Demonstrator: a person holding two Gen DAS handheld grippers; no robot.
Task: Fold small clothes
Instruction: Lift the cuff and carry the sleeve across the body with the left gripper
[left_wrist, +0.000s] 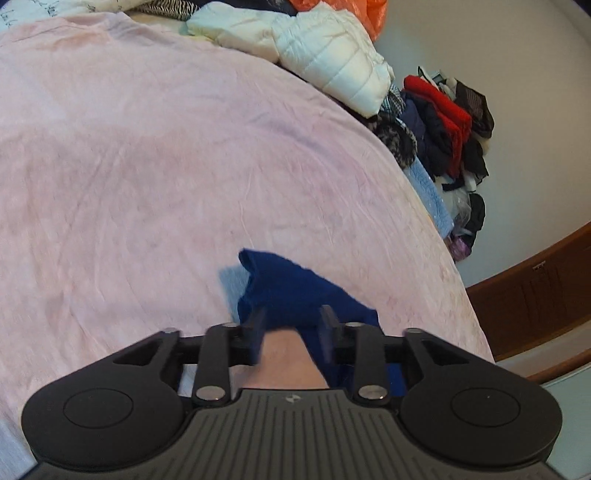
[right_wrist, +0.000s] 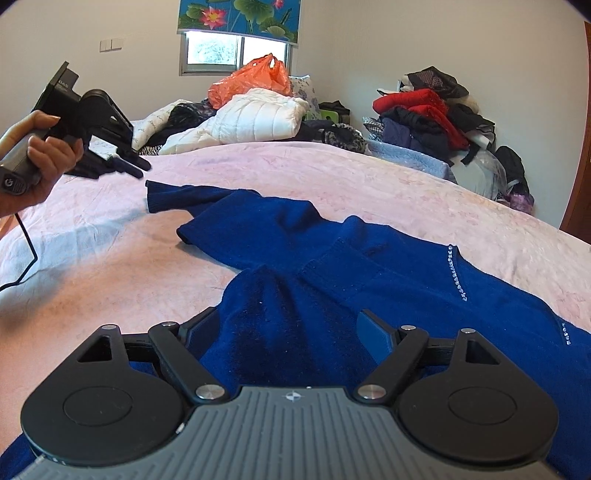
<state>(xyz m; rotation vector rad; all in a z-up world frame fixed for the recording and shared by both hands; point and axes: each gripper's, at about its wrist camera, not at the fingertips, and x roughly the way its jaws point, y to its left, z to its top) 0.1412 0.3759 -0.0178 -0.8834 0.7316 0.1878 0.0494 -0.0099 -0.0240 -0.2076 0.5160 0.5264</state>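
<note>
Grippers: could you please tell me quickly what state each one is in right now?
Left gripper: open, holding nothing, hovering near the sweater sleeve.
Right gripper: open, fingers either side of a sweater fold, not clamped.

We see a bed (right_wrist: 258, 166) covered by a wrinkled pale pink sheet (left_wrist: 147, 155). A dark blue sweater (right_wrist: 388, 266) lies spread on it — one sleeve (right_wrist: 173, 195) stretched toward the far left, a line of small rhinestones (right_wrist: 456, 271) near its right side. At the far end sit a white quilted jacket (right_wrist: 255, 118), dark clothes and an orange plastic bag (right_wrist: 251, 83).
</note>
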